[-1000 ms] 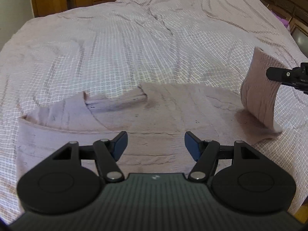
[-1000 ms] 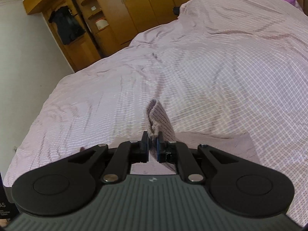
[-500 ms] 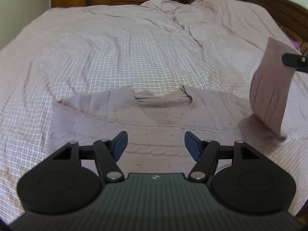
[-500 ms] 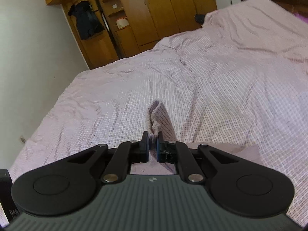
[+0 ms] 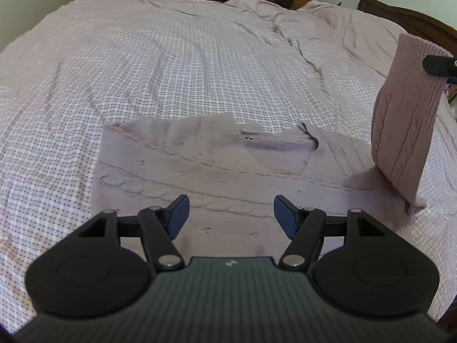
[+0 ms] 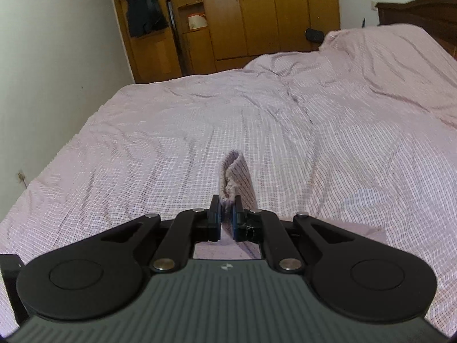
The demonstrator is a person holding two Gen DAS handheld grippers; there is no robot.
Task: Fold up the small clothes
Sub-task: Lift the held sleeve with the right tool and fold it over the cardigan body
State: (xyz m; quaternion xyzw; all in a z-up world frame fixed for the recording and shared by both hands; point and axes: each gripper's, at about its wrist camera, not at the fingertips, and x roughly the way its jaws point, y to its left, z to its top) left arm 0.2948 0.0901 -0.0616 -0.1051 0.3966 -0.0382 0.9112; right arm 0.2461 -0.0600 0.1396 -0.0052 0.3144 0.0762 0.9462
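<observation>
At three o'clock the frame edge is cutting off the right gripper; its pads are hiding the pinched sweater edge.

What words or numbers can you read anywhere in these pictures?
No words or numbers can be read.
The left gripper bears only a small round emblem, no letters.
The right gripper bears the same kind of mark.
The small tag in the wardrobe is too blurred to read.
The sweater shows no label.
</observation>
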